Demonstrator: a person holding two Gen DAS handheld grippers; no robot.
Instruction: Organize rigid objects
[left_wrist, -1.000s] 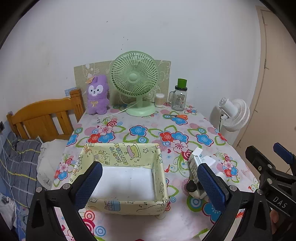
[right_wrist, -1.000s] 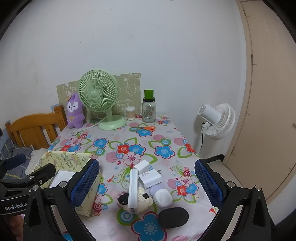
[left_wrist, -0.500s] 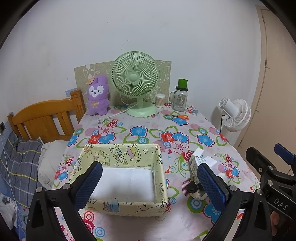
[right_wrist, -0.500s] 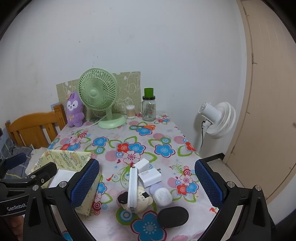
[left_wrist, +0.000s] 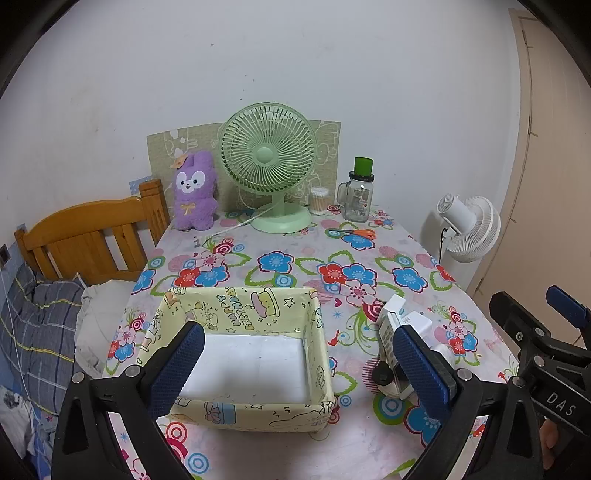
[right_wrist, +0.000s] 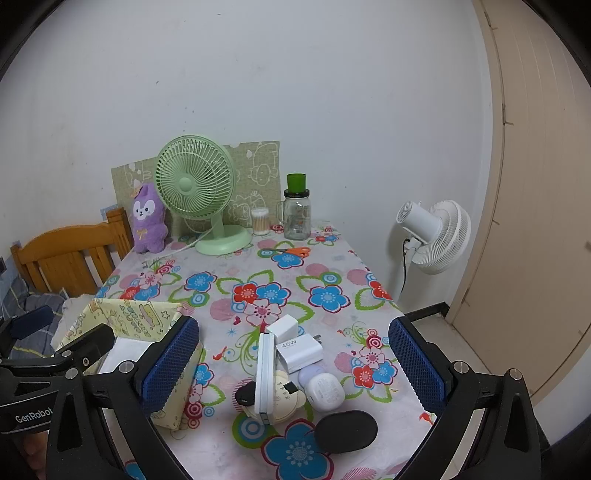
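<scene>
A yellow cartoon-print box (left_wrist: 243, 306) with a bare white floor sits on the flowered table, seen at the left in the right wrist view (right_wrist: 129, 317). To its right lies a cluster: a white 45W charger (right_wrist: 299, 350), a smaller white plug (right_wrist: 282, 328), a white slab on edge (right_wrist: 265, 373) across a cream round item (right_wrist: 286, 400), a white earbud case (right_wrist: 325, 391) and a black oval case (right_wrist: 345, 430). My left gripper (left_wrist: 295, 369) hangs open over the box's near side. My right gripper (right_wrist: 291, 367) hangs open above the cluster, touching nothing.
At the table's far end stand a green desk fan (left_wrist: 267, 166), a purple plush (left_wrist: 194, 190), a cotton-swab jar (left_wrist: 319, 201), a glass mug jar with green lid (left_wrist: 358, 195) and orange scissors (left_wrist: 354, 232). A white floor fan (right_wrist: 436, 236) and a door are right; a wooden bed frame (left_wrist: 88, 240) left.
Both views have drifted only slightly; the table objects sit a touch lower and nearer. Neither gripper has changed its opening and nothing has been touched.
</scene>
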